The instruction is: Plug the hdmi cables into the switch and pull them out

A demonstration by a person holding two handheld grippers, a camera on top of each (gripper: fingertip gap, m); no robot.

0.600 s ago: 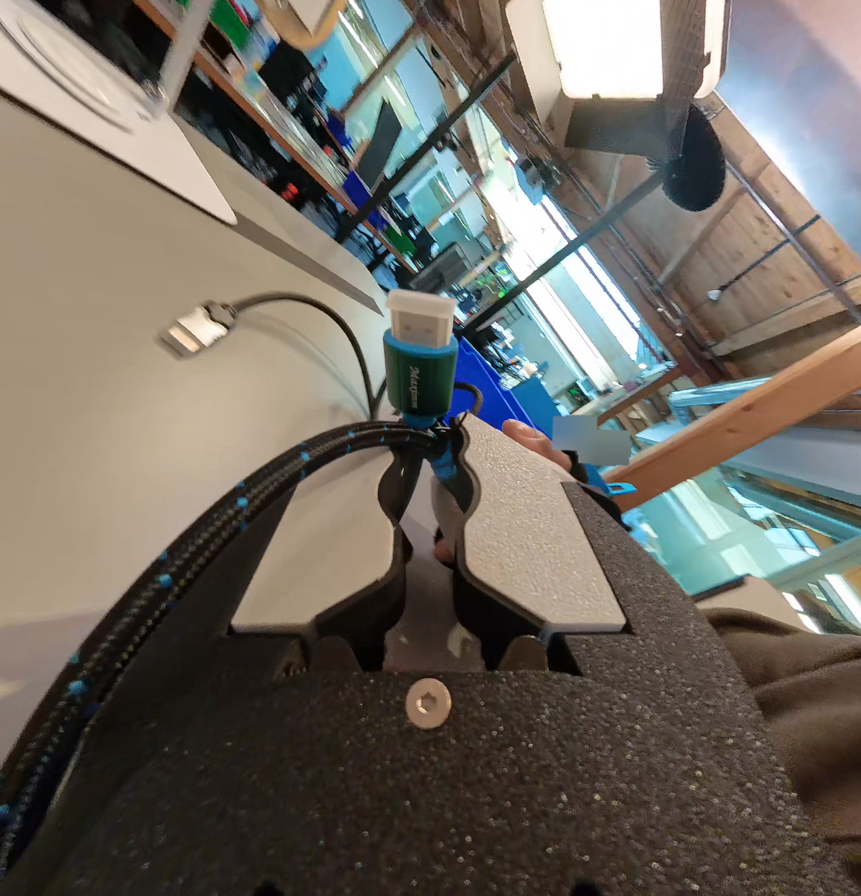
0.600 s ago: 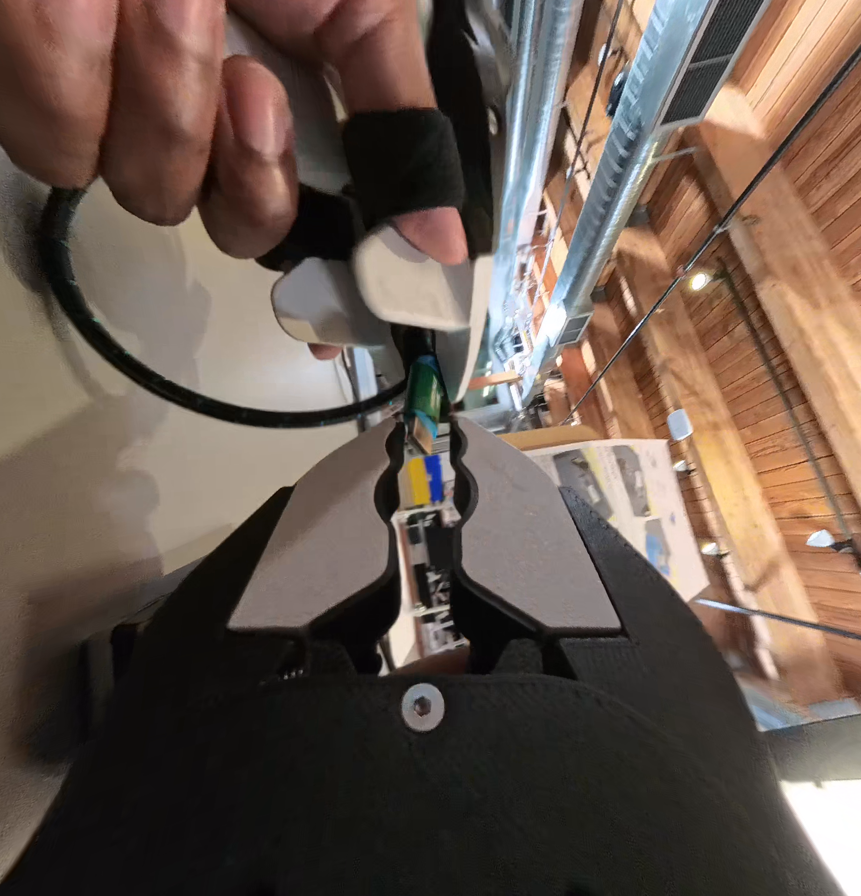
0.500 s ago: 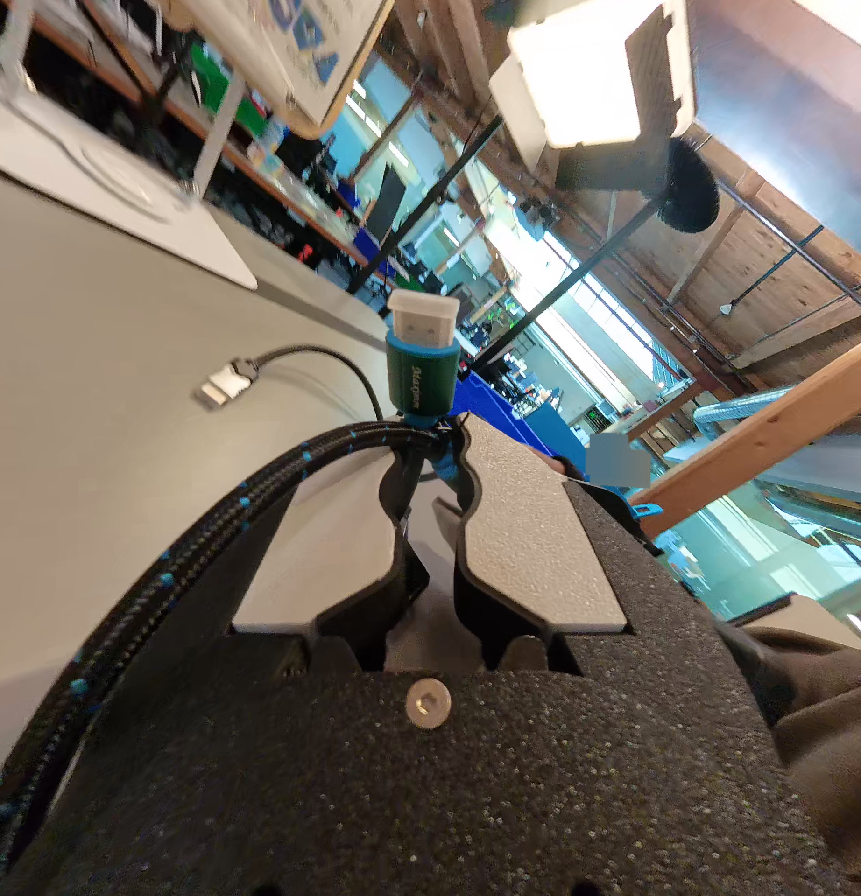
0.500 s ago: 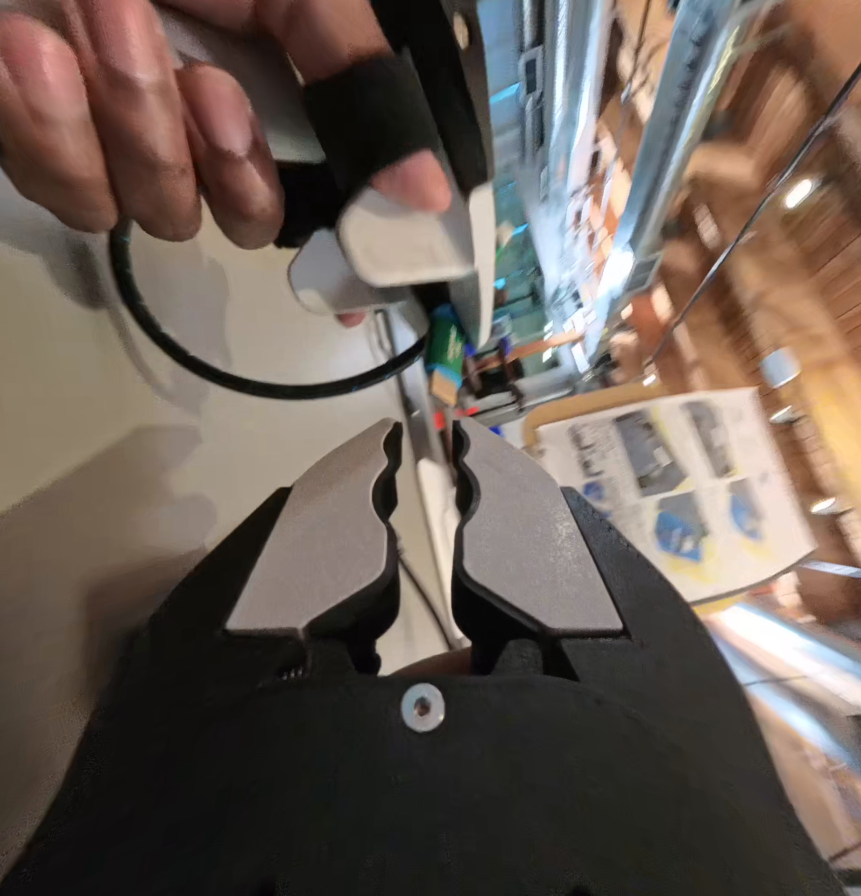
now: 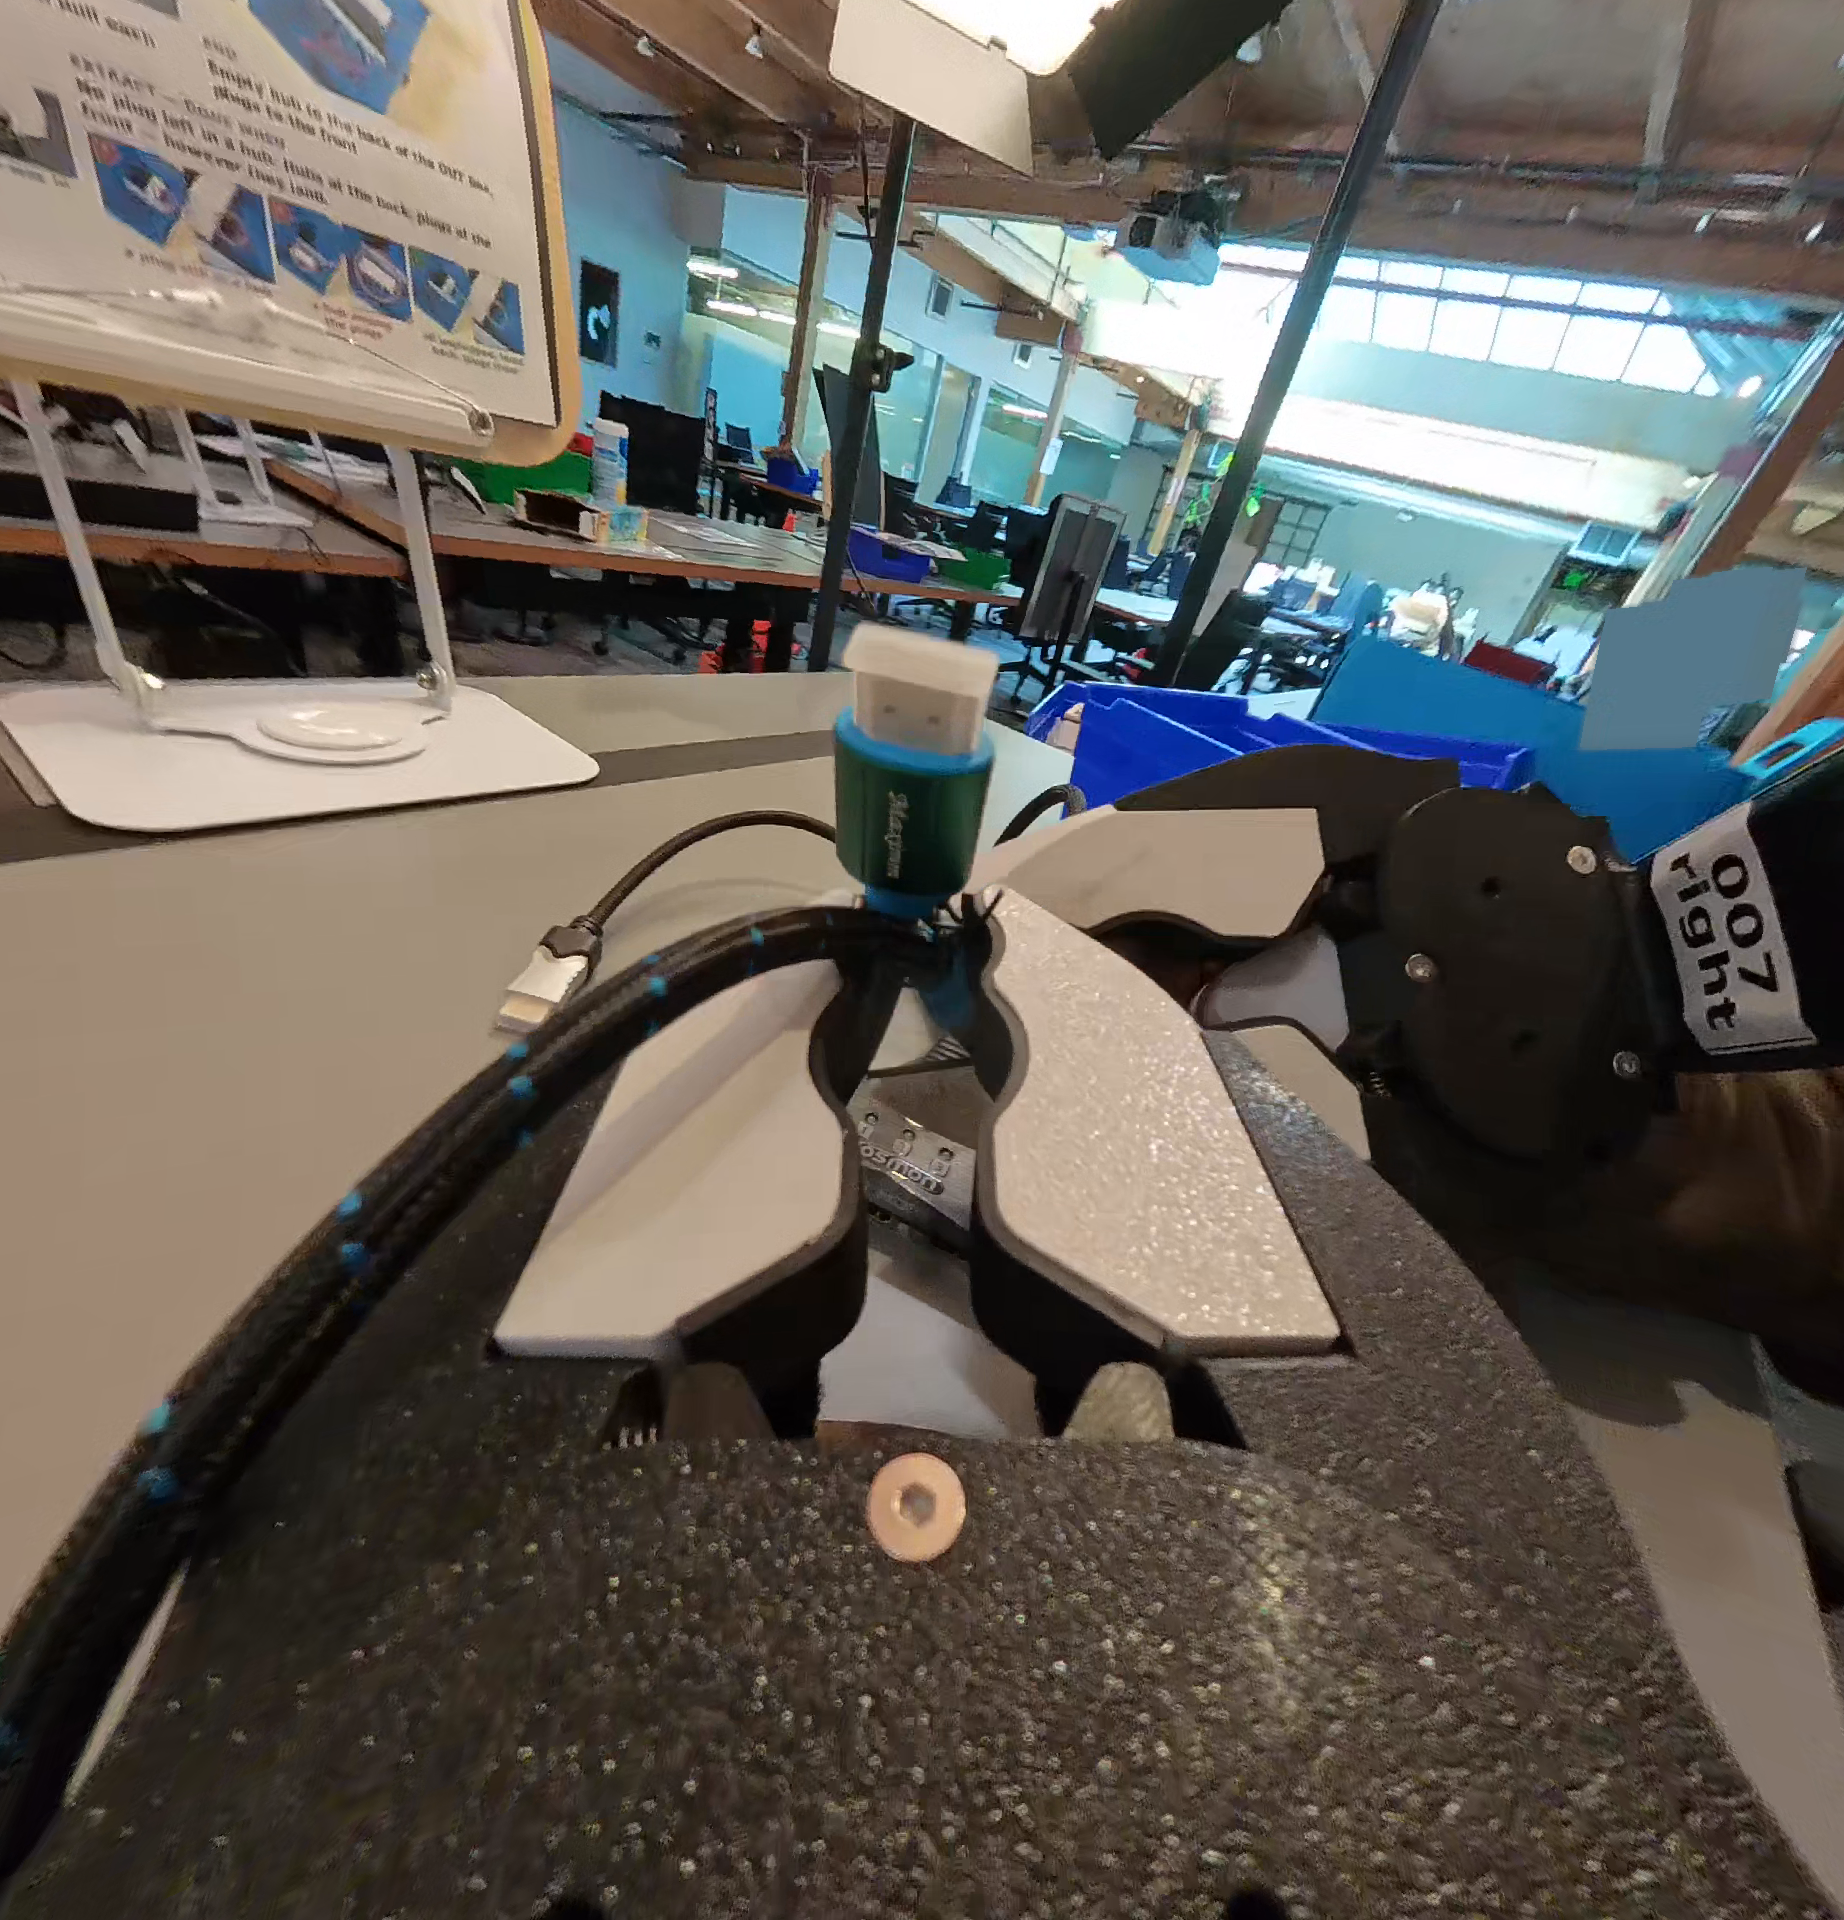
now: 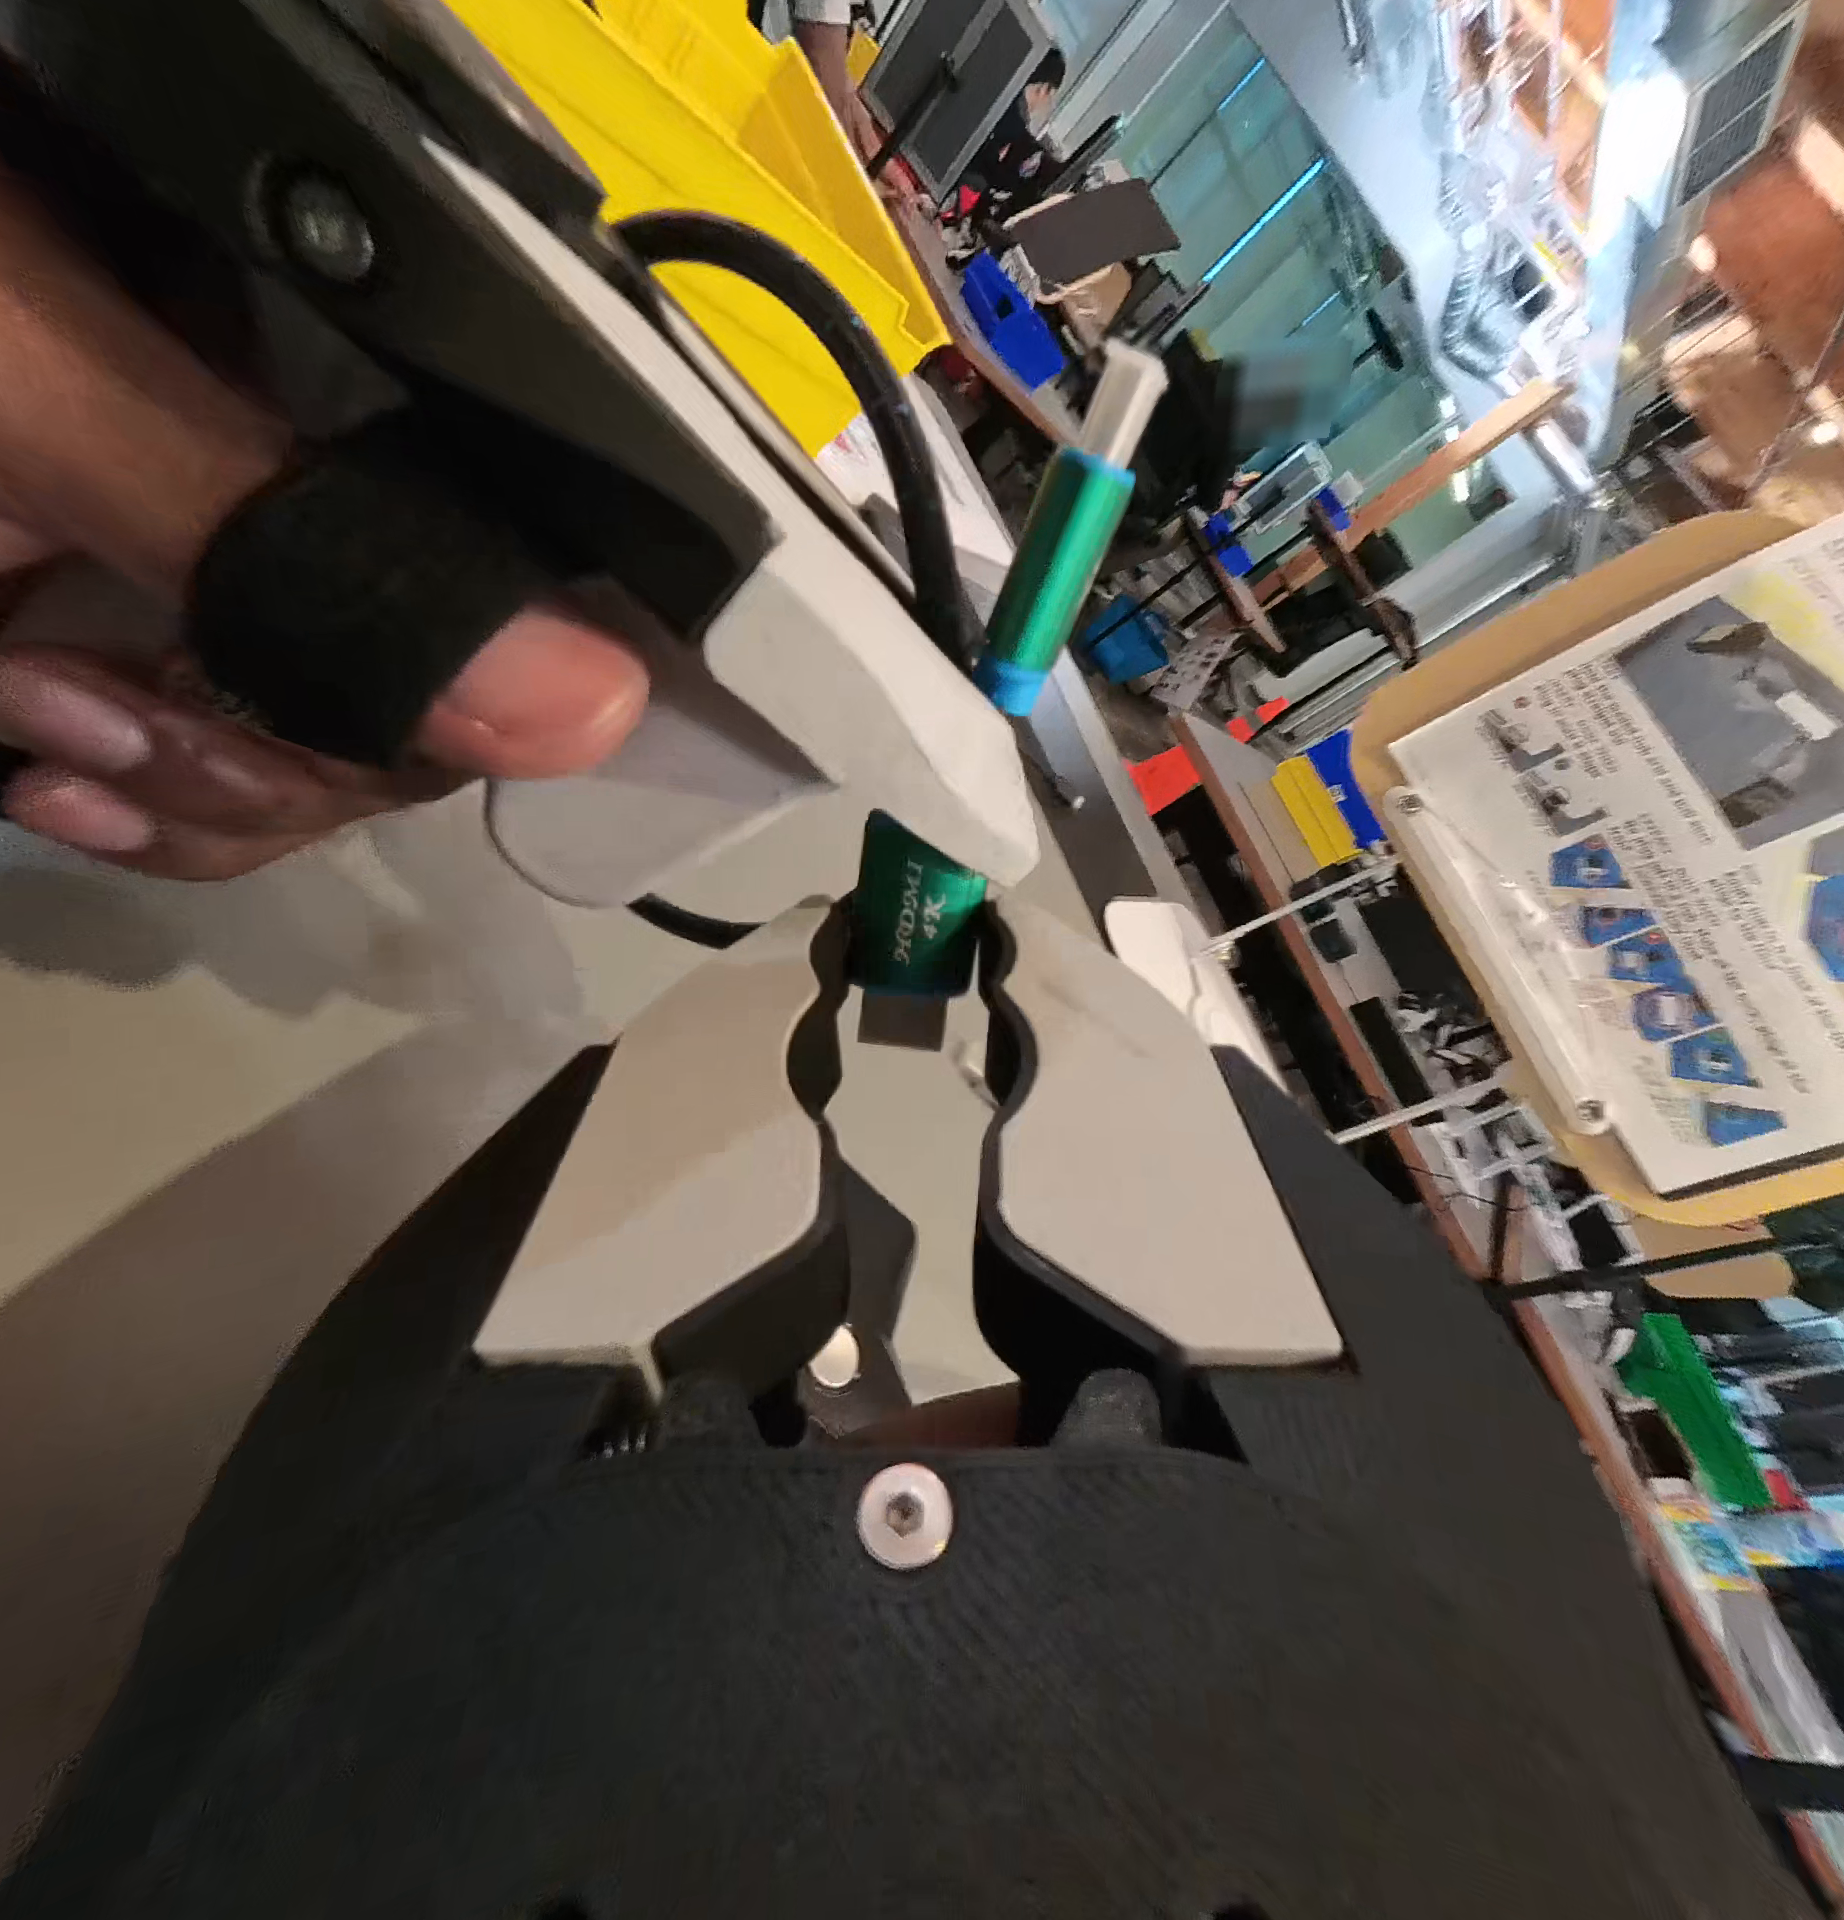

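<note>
Our right gripper has closed in, now clenching a green plug; our left gripper grips the braided cable below its capped plug.

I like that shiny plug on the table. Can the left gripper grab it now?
Probably not: the left gripper is clamped on the braided cable, though nothing covers the shiny plug beside it.

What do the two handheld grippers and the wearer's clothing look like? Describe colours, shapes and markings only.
Both the left gripper and the right gripper have black, grainy plastic bodies, each with a silver screw, and pale grey wavy-edged fingers. The right one carries a white printed label. A black finger strap and a brown sleeve show.
</note>
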